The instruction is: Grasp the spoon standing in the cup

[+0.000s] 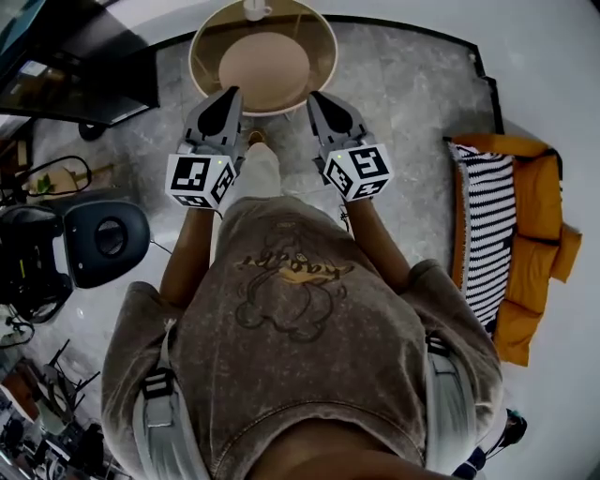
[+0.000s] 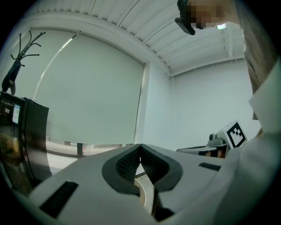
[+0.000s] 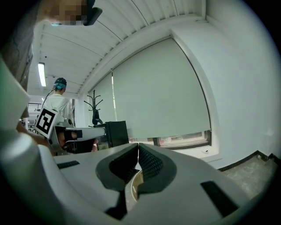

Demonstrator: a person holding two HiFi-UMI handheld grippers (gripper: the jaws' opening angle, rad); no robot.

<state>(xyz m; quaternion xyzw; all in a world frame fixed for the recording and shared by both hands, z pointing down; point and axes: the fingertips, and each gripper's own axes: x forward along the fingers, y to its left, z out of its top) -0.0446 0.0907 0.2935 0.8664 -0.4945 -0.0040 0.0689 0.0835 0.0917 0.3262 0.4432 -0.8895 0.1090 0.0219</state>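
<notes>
Grey stone floor surrounds a round table (image 1: 323, 56) at the top of the head view. The cup (image 1: 255, 10) sits top centre, its spoon too small to make out. My left gripper (image 1: 232, 94) and right gripper (image 1: 315, 97) are clenched on nothing. I'd open one, reach across, and close low on the handle. The gripper views show a window blind (image 3: 167, 96), never the cup.

A: floor (image 1: 412, 103)?
B: grey stone, polished, slight sheen.
A: tabletop (image 1: 267, 58)?
B: smooth matt beige, wood-tone rim.
A: tools?
B: left hand-held gripper (image 2: 140, 147) and right hand-held gripper (image 3: 138, 147), both matt grey plastic. pads (image 2: 127, 163) black, ribbed, rubbery.
A: cushions (image 1: 534, 202)?
B: orange cloth. striped cover (image 1: 487, 234) also cloth, woven look.
</notes>
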